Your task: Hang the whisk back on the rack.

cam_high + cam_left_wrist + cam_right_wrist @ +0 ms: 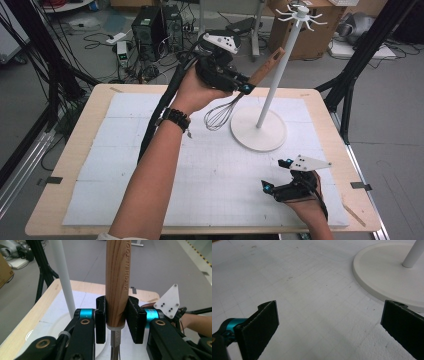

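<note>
So the left gripper (239, 84) is clamped tight on the whisk (235, 97), pads squeezing the wooden handle just above the metal collar. The whisk hangs in the air over the far part of the desk (75, 150), tilted, with the wire end down toward the white mat (210, 175) and the handle pointing up and away, right next to the pole of the white stand (272, 82). Its wires sit just beside the stand's round base, above the mat. The right gripper (275, 175) rests low near the desk's near right edge, jaws spread wide with nothing between them.
</note>
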